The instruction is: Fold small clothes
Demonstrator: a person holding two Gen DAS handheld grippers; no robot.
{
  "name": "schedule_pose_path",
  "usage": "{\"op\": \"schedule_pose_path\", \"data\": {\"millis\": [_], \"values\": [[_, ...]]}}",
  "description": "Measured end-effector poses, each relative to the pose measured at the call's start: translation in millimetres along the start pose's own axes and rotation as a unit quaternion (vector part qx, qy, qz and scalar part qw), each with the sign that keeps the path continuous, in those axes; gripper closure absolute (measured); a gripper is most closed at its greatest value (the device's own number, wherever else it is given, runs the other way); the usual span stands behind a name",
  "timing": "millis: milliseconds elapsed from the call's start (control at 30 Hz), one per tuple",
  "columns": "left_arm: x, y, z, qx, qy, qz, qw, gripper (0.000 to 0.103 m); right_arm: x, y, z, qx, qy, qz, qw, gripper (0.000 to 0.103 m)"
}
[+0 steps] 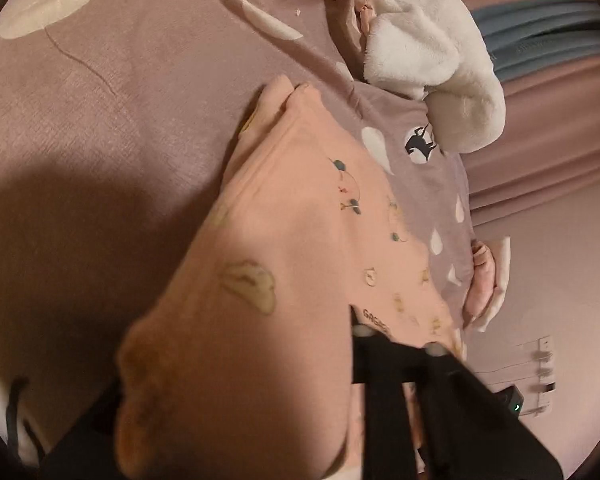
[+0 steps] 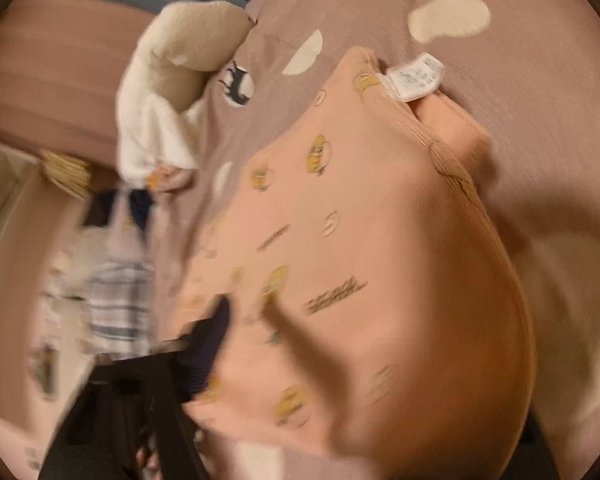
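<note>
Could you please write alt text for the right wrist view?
A peach printed garment fills the blurred frame, draped over the right hand-held gripper, with a white care label at its far end. It hangs above a mauve spotted bedspread.

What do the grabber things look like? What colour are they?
Both are black. The left gripper has long flat black fingers, two small round grey knobs near the top, and a little black box with a tiny green light on its side. The right gripper also looks black and boxy, but the picture is too blurry for details.
</note>
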State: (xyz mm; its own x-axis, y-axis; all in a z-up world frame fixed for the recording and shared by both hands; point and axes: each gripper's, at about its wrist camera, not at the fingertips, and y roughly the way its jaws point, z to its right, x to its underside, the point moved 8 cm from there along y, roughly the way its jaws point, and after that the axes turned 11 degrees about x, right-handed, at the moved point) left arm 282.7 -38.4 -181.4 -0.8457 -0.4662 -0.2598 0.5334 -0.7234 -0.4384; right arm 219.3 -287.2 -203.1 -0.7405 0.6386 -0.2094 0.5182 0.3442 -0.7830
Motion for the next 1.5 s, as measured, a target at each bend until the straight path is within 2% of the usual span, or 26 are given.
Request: {"op": "schedule_pose_path", "data": {"millis": [100,233,333,433,633,833,1000,1400,1500], "values": [[-0.8,-2.9,-0.4,-0.005,-0.009,-0.001,0.9999,0.09,0.5,0.4,6.9,-0.033,0.012,-0.005,0.999,0.095],[3.8,-10.4,5.8,-0.013,0.007,0.001,0.9999,0.091,3.3,-11.3,0.3,-0.003,-0.021,0.009,1.0,0.095],[8.6,-17.7,6.9,0.011,-0.018,-0.007,0.9998,0.092,2.4,-23.4,-0.5,-0.02,-0.02,0.013,1.0,0.095],[15.4,-28.6,10.8,0.006,-0.012,-0.007,0.9999,0.092,6.5,-32.8,0.5,-0.038,-0.027,0.005,0.999,0.095],[47.3,-55.1,17.2,-0.012,0.023,-0.018,0.9995,0.092,26.6,-46.3,8.1,-0.031,-0.043,-0.003,0.999,0.095],[86.7,-80.9,3.0,-0.024,0.008,-0.035,0.9991,0.091,53.6,-60.7,22.8,-0.025,-0.048,-0.014,0.998,0.095],[112.8,-105.2,3.4,-0.022,0.018,-0.039,0.9988,0.091,76.6,-77.1,33.4,-0.023,-0.054,-0.018,0.998,0.095],[145.7,-129.1,-4.6,-0.042,0.045,-0.05,0.9969,0.09,105.4,-92.2,42.9,0.002,-0.078,-0.022,0.997,0.095],[148.3,-129.8,-15.1,-0.035,0.023,-0.052,0.9978,0.088,108.7,-85.5,50.0,-0.016,-0.049,-0.035,0.998,0.095]]}}
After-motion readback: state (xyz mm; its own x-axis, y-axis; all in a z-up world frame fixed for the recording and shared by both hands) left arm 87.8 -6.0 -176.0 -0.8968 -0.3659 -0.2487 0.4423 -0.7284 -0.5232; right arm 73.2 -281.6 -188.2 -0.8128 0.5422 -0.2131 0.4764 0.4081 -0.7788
